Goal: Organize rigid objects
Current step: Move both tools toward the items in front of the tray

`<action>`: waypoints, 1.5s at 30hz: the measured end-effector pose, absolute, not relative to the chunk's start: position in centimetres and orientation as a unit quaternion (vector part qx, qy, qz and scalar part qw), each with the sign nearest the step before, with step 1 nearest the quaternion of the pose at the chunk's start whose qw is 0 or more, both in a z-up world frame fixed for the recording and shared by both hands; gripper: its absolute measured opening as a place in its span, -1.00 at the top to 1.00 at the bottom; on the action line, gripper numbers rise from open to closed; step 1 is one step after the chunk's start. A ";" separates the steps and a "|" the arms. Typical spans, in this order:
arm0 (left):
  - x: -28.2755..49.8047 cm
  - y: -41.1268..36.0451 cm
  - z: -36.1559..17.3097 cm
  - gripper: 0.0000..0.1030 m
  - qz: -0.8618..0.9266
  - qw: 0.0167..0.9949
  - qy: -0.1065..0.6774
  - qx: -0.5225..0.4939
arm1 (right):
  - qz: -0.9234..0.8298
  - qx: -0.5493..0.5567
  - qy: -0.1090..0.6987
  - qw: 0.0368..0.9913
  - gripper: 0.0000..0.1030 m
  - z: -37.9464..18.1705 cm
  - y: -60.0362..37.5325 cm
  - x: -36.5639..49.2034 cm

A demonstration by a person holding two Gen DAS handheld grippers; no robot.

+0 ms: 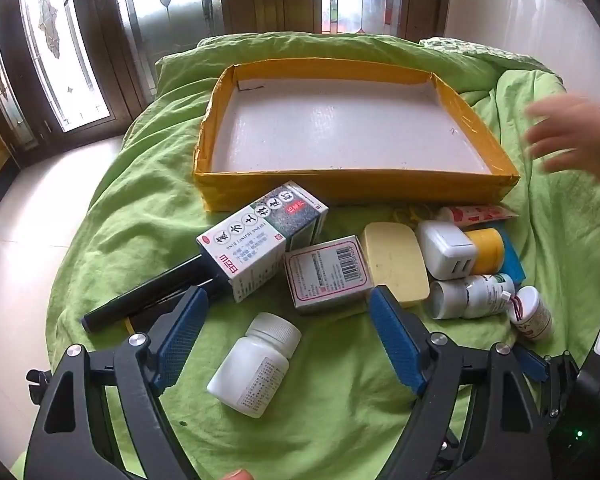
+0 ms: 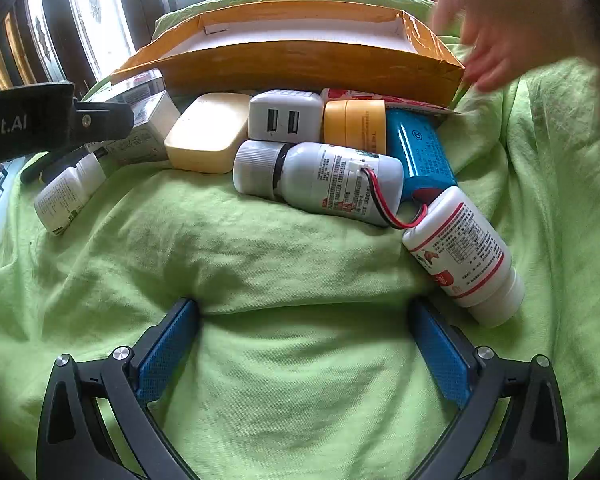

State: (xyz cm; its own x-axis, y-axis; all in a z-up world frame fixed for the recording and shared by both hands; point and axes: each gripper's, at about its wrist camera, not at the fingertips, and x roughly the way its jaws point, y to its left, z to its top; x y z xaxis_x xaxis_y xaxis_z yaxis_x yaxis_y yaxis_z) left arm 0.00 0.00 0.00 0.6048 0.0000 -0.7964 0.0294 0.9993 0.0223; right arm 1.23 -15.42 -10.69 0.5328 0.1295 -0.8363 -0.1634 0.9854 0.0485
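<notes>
At lower centre, our left tool (image 1: 288, 320) and right tool (image 2: 304, 340) gape empty; we should straddle the white bottle (image 1: 256, 364) squarely, then carry it to the yellow tray (image 1: 356, 192).

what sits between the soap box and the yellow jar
The white USB charger, touching both the soap box and the yellow jar, clearest in the right wrist view.

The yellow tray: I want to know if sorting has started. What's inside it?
Nothing: the yellow tray shows only its bare white floor. The strip behind its near wall is hidden.
</notes>
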 end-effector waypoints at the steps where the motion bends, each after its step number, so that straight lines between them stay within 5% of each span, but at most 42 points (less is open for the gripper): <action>1: 0.0 0.0 0.0 -0.61 -0.009 0.895 0.445 0.017 | 0.084 -0.018 0.476 0.875 -0.99 -10.7 -15.4 1.2; 33: -2.0 2.9 1.3 -0.61 0.037 0.890 0.451 -0.061 | 0.102 -0.009 0.525 0.845 -0.98 -8.5 -16.6 2.2; 45: -3.3 4.2 1.9 -0.61 0.058 0.888 0.450 -0.069 | 0.144 -0.006 0.333 0.932 -0.98 2.1 -18.6 -4.2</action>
State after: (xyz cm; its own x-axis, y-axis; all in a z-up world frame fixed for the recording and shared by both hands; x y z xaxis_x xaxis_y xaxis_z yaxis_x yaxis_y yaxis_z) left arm -3.29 4.19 1.90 0.5876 0.0413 -0.8081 -0.1657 0.9837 -0.0702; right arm -4.16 -18.59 2.13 0.7363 0.2639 -0.6231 -0.2725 0.9585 0.0839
